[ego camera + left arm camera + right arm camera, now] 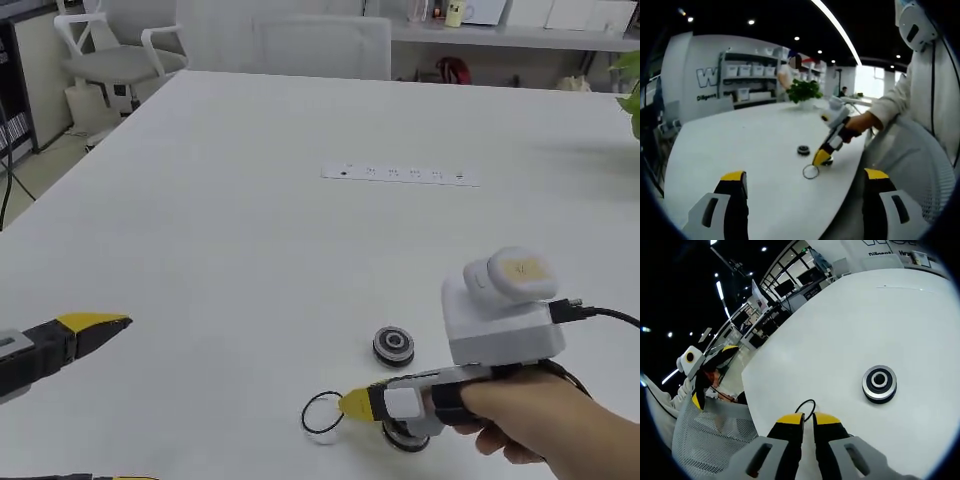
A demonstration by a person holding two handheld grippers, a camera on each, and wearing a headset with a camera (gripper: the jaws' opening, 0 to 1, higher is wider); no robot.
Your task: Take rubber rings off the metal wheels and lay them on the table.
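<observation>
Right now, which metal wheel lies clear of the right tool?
The round silver-and-black metal wheel standing alone on the white table; the other wheel sits tucked beneath the right tool.

Open table point(200, 290) left of loose ring point(322, 413), wheel point(393, 344) just beyond right gripper point(350, 404); power strip point(400, 174) well apart

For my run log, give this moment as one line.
right tool: closed on rubber ring, ring on table | left tool: open, empty | metal wheel: beside right tool

The table point(250, 250) looks smooth and matt, the wheel point(393, 344) glossy metal, the ring point(321, 414) rubber.
</observation>
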